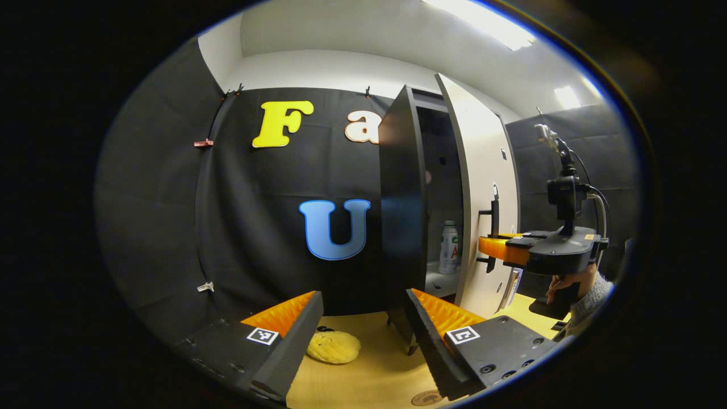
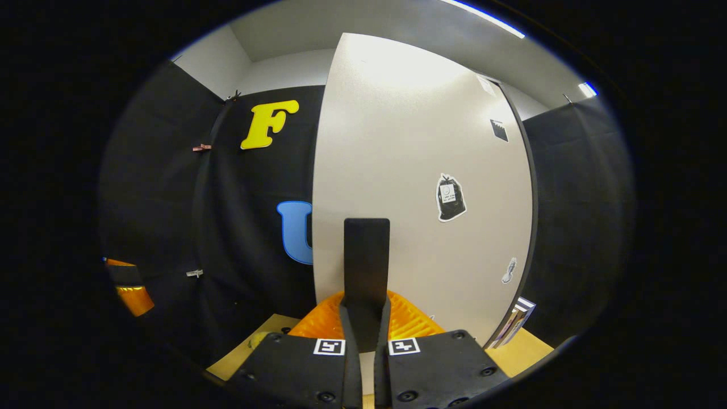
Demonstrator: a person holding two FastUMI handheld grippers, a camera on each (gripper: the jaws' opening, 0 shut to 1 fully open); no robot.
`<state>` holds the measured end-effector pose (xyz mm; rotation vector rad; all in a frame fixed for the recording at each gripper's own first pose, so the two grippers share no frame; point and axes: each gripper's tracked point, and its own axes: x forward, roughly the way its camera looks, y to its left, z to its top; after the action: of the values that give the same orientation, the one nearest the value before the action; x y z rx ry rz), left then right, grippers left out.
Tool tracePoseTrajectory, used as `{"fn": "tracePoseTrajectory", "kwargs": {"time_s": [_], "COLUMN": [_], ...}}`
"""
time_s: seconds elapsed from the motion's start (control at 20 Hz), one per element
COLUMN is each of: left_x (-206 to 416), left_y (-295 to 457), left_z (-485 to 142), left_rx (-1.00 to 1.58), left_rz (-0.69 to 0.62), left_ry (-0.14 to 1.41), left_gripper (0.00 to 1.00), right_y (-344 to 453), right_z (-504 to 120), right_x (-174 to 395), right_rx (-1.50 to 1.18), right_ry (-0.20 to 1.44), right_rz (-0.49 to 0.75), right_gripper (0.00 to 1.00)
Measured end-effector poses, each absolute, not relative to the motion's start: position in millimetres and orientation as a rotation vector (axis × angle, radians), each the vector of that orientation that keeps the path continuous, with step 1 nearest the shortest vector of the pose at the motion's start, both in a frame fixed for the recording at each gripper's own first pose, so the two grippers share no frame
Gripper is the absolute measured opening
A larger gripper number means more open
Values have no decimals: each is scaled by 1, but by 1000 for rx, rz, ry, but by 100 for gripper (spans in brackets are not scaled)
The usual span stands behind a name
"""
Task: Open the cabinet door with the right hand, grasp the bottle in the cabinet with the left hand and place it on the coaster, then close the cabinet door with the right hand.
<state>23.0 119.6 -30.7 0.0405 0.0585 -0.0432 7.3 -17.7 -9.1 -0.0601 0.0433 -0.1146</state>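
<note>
Your right gripper (image 2: 366,318) pinches the door handle (image 2: 366,258), cabinet door (image 2: 420,170) partly open; your left gripper's (image 1: 363,329) fingers are spread, the bottle (image 1: 449,247) still shelved.

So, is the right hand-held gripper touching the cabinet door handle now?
Touching. In the right gripper view, the right hand-held gripper has both fingers closed on the black door handle. The left gripper view also shows it at the handle.
</note>
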Motion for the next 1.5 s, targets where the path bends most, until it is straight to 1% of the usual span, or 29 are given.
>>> {"fn": "tracePoseTrajectory", "kwargs": {"time_s": [0.15,0.25,0.35,0.5,0.55,0.65,0.8,0.95,1.2,1.5], "left_x": [3,1,0,1,3,6,12,25,54,86], "left_y": [100,92,84,69,62,46,20,-13,-76,-143], "left_z": [-34,-33,-31,-31,-30,-29,-25,-22,-19,-25], "left_rx": [47,53,57,57,55,53,63,58,53,45], "left_rz": [-70,-87,-107,-135,-147,-177,-210,-237,-286,-331], "left_ry": [60,57,54,49,49,45,27,15,-1,10], "left_gripper": [92,92,90,92,90,92,90,92,92,92], "right_y": [-19,-22,-25,-22,-22,-26,-26,-20,-30,-50], "right_z": [-9,-8,-8,-7,-7,-5,-4,-6,-5,-2], "right_x": [0,-3,-6,-9,-9,-9,-10,-15,-25,-32], "right_rx": [-46,-55,-62,-29,-25,-46,-35,13,-3,-22], "right_ry": [42,40,41,38,40,41,52,67,74,72], "right_rz": [-117,-121,-125,-128,-134,-144,-142,-118,-106,-162], "right_gripper": [12,12,12,12,12,12,12,12,12,11]}}
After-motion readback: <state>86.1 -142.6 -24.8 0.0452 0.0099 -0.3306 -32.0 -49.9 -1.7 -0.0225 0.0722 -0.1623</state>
